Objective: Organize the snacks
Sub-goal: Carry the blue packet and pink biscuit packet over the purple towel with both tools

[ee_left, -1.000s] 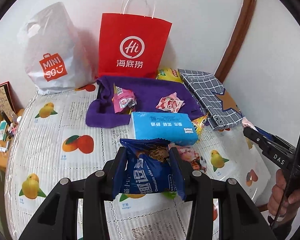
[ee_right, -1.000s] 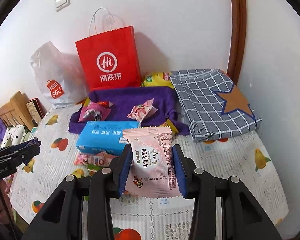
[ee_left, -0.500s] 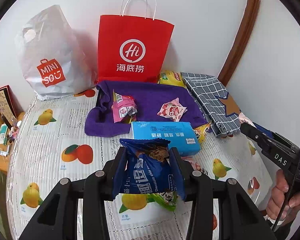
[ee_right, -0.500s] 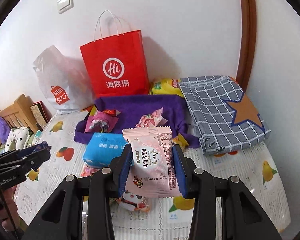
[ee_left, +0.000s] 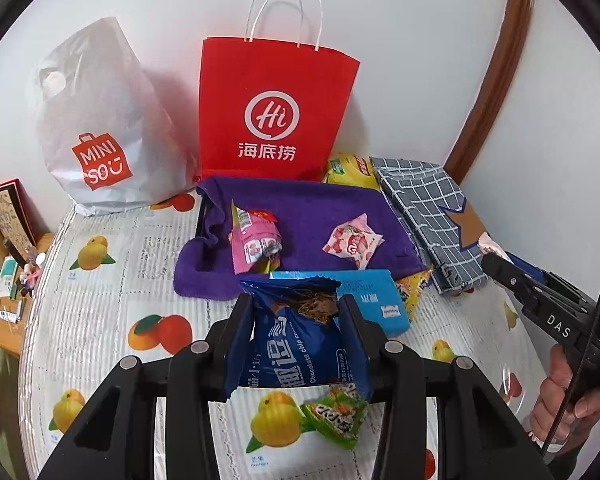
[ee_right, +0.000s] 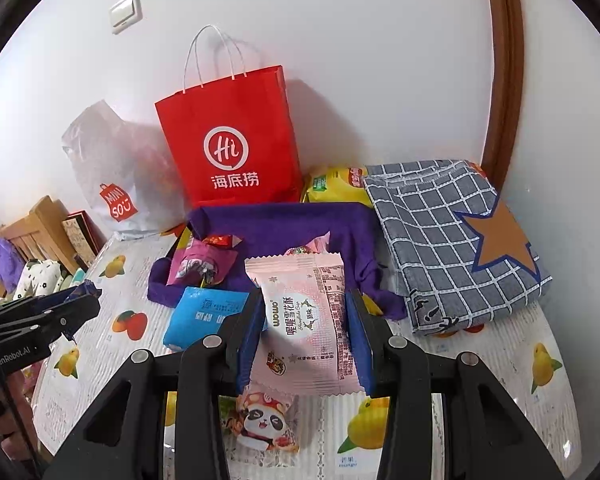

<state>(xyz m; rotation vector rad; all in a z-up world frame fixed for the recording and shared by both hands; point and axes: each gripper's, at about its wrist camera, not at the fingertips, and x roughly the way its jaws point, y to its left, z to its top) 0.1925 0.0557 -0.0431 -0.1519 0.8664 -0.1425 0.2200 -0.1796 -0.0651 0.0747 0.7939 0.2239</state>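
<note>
Above the fruit-print tablecloth (ee_left: pixel 100 280), the left gripper (ee_left: pixel 298 334) pinches a dark blue chocolate chip cookie packet (ee_left: pixel 296 344) between narrowly spaced fingers; the packet's top is torn open, and its lower edge hides part of a green snack packet (ee_left: pixel 336 420) lying on the cloth. The right gripper (ee_right: pixel 306 338) is clamped on a pink wowo snack packet (ee_right: pixel 306 320), which covers most of a small pink candy (ee_right: pixel 312 248) on the purple towel (ee_right: pixel 284 228) behind it. A panda-print packet (ee_right: pixel 266 424) lies below, partly under the fingers. A light blue tissue pack (ee_right: pixel 202 316) sits just beside the towel, a magenta pouch (ee_right: pixel 198 264) on it. A yellow bag (ee_right: pixel 332 184) is wedged behind the checked star-patch cloth (ee_right: pixel 440 240), mostly hidden. The red Haidilao paper bag (ee_right: pixel 228 140) and white Miniso bag (ee_right: pixel 112 184) stand against the wall.
</note>
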